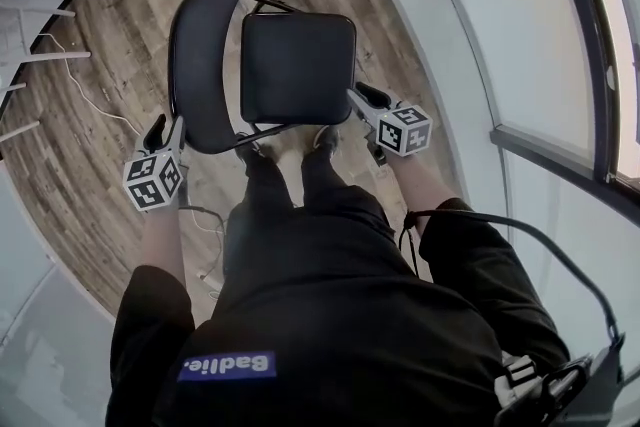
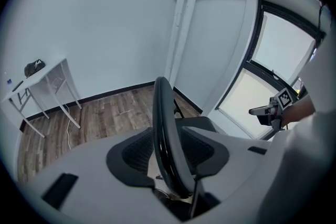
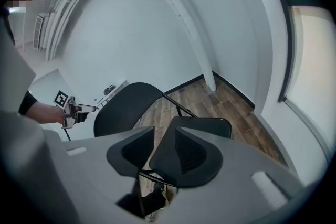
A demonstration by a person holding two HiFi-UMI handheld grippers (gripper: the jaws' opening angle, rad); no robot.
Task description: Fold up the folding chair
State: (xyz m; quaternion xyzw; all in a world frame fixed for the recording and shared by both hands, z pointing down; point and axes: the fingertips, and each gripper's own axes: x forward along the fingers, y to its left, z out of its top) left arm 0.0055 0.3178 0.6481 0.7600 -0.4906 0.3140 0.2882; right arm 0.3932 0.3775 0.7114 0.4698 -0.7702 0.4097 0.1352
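The black folding chair stands unfolded on the wood floor just in front of my feet. In the head view its padded seat (image 1: 297, 67) lies flat, with the curved backrest (image 1: 200, 65) to its left. My left gripper (image 1: 165, 128) is at the backrest's near edge. In the left gripper view the backrest (image 2: 167, 134) runs edge-on between the open jaws of the left gripper (image 2: 170, 160), and I see no pad pressing on it. My right gripper (image 1: 362, 97) is at the seat's right edge. In its own view the right gripper (image 3: 160, 152) stands open, with the seat (image 3: 205, 128) just beyond its right jaw.
A white table (image 2: 44, 73) with a dark object on it stands by the far wall. A white cable (image 1: 85, 95) trails over the floor left of the chair. A large window (image 1: 540, 45) and a white wall close off the right side.
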